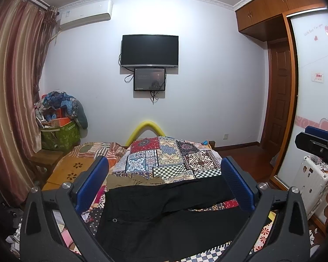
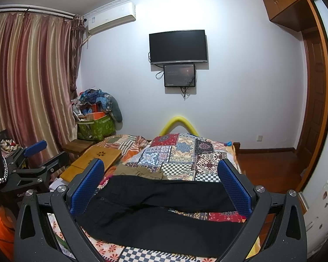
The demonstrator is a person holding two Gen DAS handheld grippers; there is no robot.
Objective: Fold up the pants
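Black pants (image 1: 164, 214) lie spread flat on the patchwork bedspread (image 1: 172, 157), waist to the left and both legs running to the right; they also show in the right wrist view (image 2: 155, 207). My left gripper (image 1: 164, 174) is open and empty, held above the pants. My right gripper (image 2: 161, 176) is open and empty, also above the pants. The right gripper shows at the right edge of the left wrist view (image 1: 317, 142). The left gripper shows at the left in the right wrist view (image 2: 37, 157).
Folded khaki clothing (image 1: 133, 180) lies just beyond the pants, also in the right wrist view (image 2: 140, 171). A wooden lap table (image 2: 94, 163) sits on the bed's left side. A green bag (image 2: 96, 127) piled with clothes stands by the curtain. A white suitcase (image 1: 310, 179) stands at the right.
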